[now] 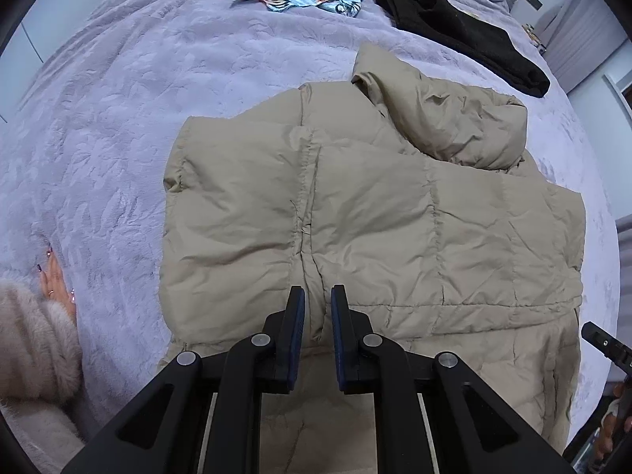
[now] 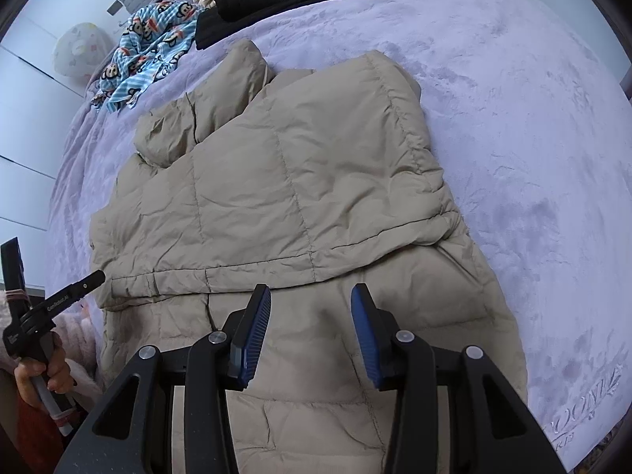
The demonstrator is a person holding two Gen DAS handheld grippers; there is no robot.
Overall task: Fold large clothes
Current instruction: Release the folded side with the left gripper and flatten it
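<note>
Left tool (image 1: pixel 318 296) clenched empty, right tool (image 2: pixel 312 296) released above beige jacket (image 2: pixel 276 181), "GenRobot.AI" lettering

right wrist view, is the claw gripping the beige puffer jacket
No, the right claw hangs open above the beige puffer jacket, nothing between its pads.

- I get soft, even, cool daylight on both wrist views; the lilac bedspread (image 1: pixel 118 126) reads bright with no harsh glare.
- Shadows are faint: only shallow ones in the creases of the beige padded jacket (image 2: pixel 276 197) and along its folded edge.
- Fisheye distortion is strong; the bed's edges bow hard and black vignette fills my frame corners.
- Focus holds sharp mid-frame. Toward the rim, the clothes at the bed's far edge soften and smear slightly.
- No motion blur that I can see.
</note>
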